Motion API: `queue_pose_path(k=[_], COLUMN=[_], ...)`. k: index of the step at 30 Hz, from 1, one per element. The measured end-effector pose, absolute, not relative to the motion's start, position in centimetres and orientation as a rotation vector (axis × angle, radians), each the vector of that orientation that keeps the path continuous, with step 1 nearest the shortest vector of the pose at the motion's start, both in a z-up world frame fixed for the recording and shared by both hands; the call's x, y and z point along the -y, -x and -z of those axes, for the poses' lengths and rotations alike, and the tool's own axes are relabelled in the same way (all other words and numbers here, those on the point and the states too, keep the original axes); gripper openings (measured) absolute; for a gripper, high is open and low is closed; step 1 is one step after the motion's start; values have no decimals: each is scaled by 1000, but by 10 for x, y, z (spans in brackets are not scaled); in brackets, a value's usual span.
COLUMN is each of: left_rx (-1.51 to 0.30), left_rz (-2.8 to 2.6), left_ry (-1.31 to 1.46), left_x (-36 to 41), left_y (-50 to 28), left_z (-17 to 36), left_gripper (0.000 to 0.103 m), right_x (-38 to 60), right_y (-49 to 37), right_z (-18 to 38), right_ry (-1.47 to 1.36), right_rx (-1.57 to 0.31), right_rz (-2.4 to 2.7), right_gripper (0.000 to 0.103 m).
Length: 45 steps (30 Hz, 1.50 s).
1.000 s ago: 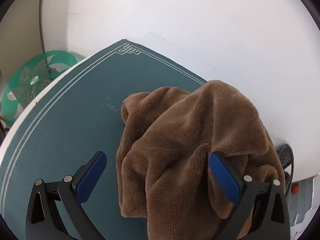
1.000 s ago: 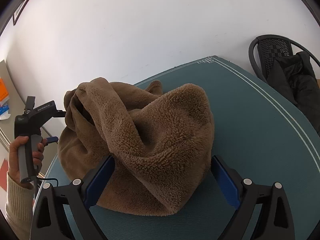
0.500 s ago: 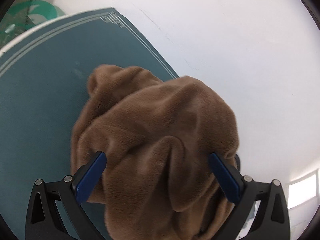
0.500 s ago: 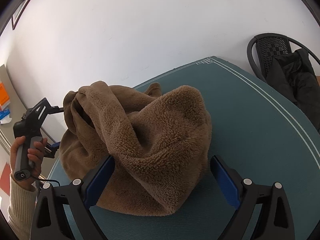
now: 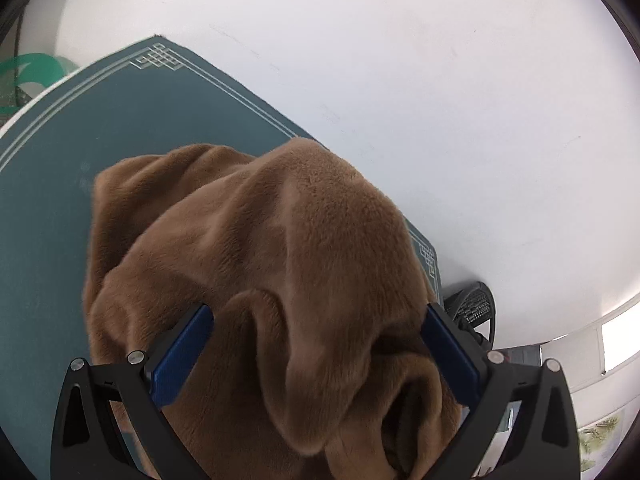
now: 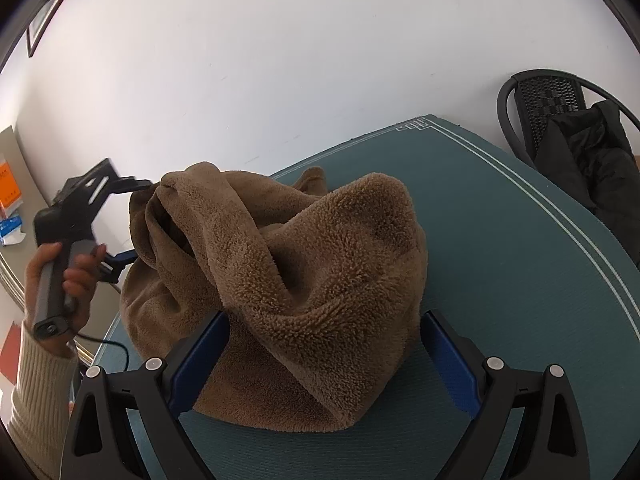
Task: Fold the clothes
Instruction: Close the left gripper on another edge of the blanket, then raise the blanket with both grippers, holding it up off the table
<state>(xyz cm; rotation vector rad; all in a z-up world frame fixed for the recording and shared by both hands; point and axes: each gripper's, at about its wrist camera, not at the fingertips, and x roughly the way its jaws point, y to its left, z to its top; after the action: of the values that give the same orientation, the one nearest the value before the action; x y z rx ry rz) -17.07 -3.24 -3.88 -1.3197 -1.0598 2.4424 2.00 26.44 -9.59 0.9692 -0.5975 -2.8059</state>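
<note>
While beside garment — left tool, open-jawed

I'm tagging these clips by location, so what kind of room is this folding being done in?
Probably a plain indoor room, maybe an office or workroom rather than a laundry. A brown fleece garment sits on a teal mat by a bare white wall, with a black mesh chair holding a dark jacket.

Plain office-like room: bare white wall, counter under teal bordered mat, black mesh chair draped with dark jacket, window at edge.
</note>
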Motion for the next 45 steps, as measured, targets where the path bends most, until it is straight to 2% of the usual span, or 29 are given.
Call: queue_pose_path(k=[3,5,7,8,10,13,15,23,26,27,29,30,31,35,36,37,38,39,40,41,43,44,45], left_rx=[1071,1074,1028,1009,1026,1052,1083,1142,1153,1160,1190,1211,1256,1225,1218,1210,1211,1211,1196,1166,1089,1087,1084], left_rz=[-2431,-2434,-2452,-2454,-2461,-2473,-2476,-2481,-2443,-2433,-2403,-2383,-2352,-2359,-2354,-2350,-2340,-2330,-2341,-2358,-2357,-2352,-2347], left_ry=[1357,1362,1373,1378,1372,1364,1338,1261,1268,1283,1328,1334,1321,1339,1354,1368,1377,1386,1400,1411,1442,1433,1424], left_x=[29,28,27,28,38,54,61,100,112,116,118,117,117,110,108,105,103,101,99,96,89,89,89], left_y=[182,185,185,185,177,165,139,97,84,81,82,84,84,94,97,101,103,106,108,110,111,108,105], left_z=[47,50,50,50,49,47,35,16,34,37,47,48,51,50,51,52,53,54,54,52,49,46,43], left_gripper=[103,99,77,70,39,19,18,17,20,28,58,84,88,88,88,88,88,88,82,73,26,20,20], right_x=[-270,-272,-272,-273,-273,-272,-271,-254,-243,-240,-237,-238,-239,-241,-240,-239,-238,-237,-236,-235,-238,-241,-244], right_y=[-14,-13,-12,-12,-12,-13,-15,-20,-18,-17,-14,-12,-10,-2,0,2,5,7,8,7,3,-2,-7], right_z=[98,99,99,99,99,97,95,89,87,87,89,90,91,93,94,96,97,98,98,98,93,88,79], right_ry=[-976,-981,-981,-981,-980,-973,-962,-982,-1016,-1029,-1057,-1072,-1085,-1110,-1119,-1128,-1136,-1145,-1149,-1144,-1105,-1071,-1023], right_rx=[608,616,623,625,625,616,605,485,411,387,376,382,390,416,419,422,424,427,426,423,433,446,454], right_rz=[2800,2796,2794,2795,2796,2797,2804,2826,2831,2831,2828,2829,2831,2825,2816,2806,2797,2788,2787,2798,2827,2847,2875], right_gripper=[98,98,98,98,98,98,98,98,98,98,98,98,98,96,92,75,50,41,32,24,18,14,14])
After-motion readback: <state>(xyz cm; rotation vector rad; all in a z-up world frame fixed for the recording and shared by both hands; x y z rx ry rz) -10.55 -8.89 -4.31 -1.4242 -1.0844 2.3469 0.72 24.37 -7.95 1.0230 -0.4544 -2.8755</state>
